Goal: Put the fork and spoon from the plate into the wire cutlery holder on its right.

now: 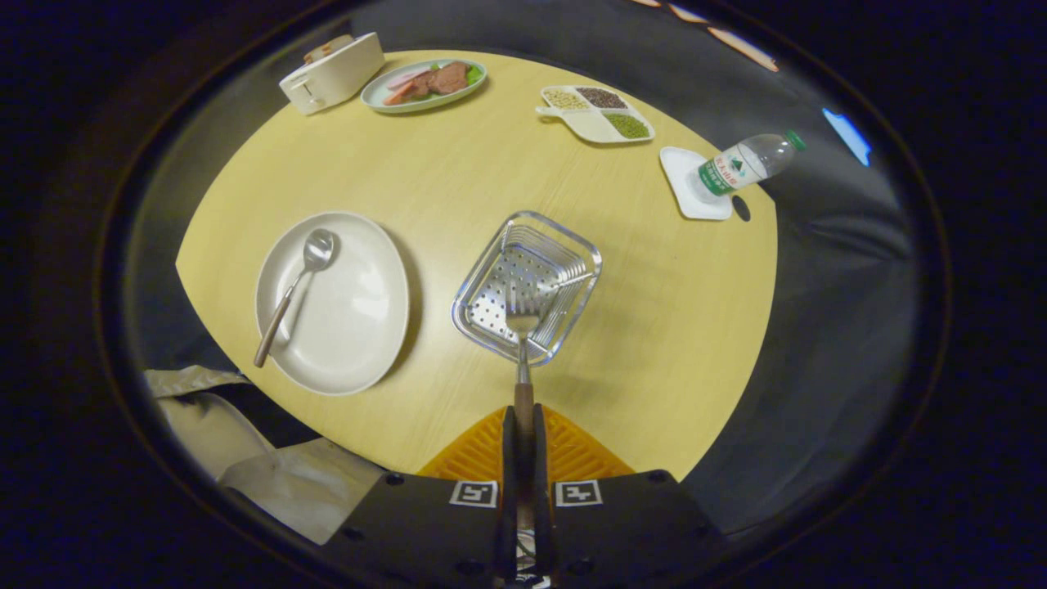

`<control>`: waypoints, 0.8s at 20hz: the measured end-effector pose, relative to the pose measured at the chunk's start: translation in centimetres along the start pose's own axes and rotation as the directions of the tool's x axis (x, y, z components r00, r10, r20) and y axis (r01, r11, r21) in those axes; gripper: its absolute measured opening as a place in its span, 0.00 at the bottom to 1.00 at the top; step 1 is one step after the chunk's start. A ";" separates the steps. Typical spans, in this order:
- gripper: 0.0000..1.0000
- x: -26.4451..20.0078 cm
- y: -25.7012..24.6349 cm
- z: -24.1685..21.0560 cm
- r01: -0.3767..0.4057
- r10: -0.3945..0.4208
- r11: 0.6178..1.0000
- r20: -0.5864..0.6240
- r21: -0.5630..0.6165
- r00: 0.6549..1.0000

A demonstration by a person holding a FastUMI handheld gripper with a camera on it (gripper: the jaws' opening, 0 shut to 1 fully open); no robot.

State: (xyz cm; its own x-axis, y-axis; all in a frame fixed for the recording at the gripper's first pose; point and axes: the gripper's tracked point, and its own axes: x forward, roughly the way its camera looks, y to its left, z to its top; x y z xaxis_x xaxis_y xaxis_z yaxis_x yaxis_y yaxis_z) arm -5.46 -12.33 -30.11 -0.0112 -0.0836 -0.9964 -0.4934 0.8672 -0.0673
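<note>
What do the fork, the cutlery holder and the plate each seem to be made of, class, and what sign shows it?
Fork, clamped in the gripper: shiny metal head, brown, likely wooden handle. Cutlery holder: bright polished metal, with wire sides and a perforated floor. Plate: smooth, glossy cream, probably ceramic or melamine, judging by its soft highlights.

Gripper-mounted fisheye looks steeply down from well above the table.

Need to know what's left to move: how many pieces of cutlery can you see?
2. A wooden-handled metal fork is clamped in the gripper, tines over the wire cutlery holder. A matching spoon lies on the round white plate.
</note>
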 end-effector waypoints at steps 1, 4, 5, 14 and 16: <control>0.14 -0.2 -0.1 0.1 0.006 -0.006 1.000 0.007 0.004 1.000; 0.34 -0.1 0.1 0.6 -0.001 0.001 1.000 0.034 0.025 0.999; 0.44 -0.4 0.1 0.8 -0.004 0.002 0.999 0.048 0.032 0.999; 1.00 -0.9 1.4 2.9 -0.015 -0.037 0.984 0.281 0.180 0.959; 1.00 -1.4 1.4 3.3 0.004 -0.070 0.981 0.331 0.194 0.941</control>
State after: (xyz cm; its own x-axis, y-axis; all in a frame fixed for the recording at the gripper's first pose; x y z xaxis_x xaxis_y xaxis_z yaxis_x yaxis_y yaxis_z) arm -3.29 -9.43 -28.96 0.3122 0.0235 -0.9497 -0.3152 0.9456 -0.0802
